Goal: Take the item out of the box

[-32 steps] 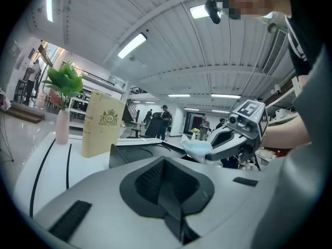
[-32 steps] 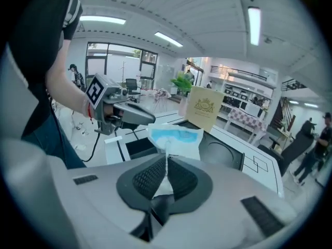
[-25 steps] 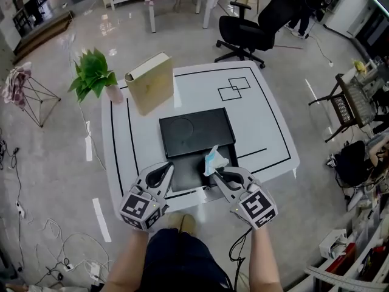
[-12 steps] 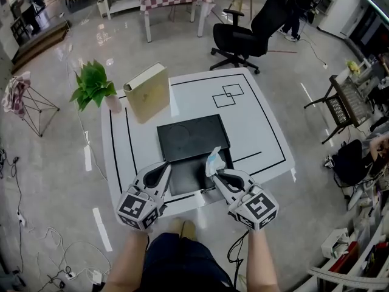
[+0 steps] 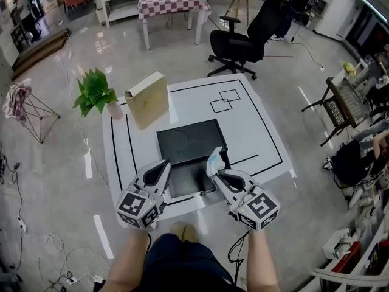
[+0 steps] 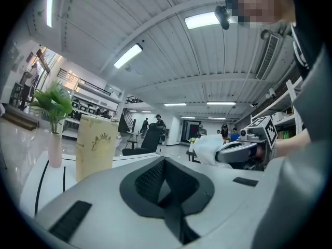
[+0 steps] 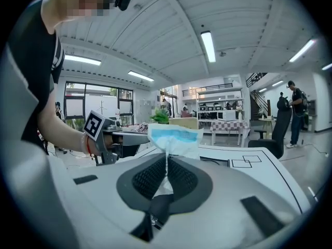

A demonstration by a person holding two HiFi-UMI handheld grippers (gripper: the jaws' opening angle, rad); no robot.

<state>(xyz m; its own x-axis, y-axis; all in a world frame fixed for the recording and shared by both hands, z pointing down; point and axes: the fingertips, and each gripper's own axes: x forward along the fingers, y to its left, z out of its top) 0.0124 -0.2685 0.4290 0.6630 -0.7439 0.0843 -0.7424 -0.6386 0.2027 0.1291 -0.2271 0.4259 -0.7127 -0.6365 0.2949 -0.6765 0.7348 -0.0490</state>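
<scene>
A black box lies open on the white table, its lid set behind the base. My right gripper is shut on a white and blue packet, which it holds up over the right edge of the base. The packet sticks up from between the right gripper's jaws. At the base's left edge, my left gripper is shut with nothing in it. From the left gripper view the packet shows at the right.
A beige upright box stands at the table's back left, next to a potted plant. A black office chair is behind the table. Black lines and two overlapping squares mark the tabletop.
The head view has shifted slightly. Both grippers stay nearly where they were, and the right one still holds the packet above the box.
</scene>
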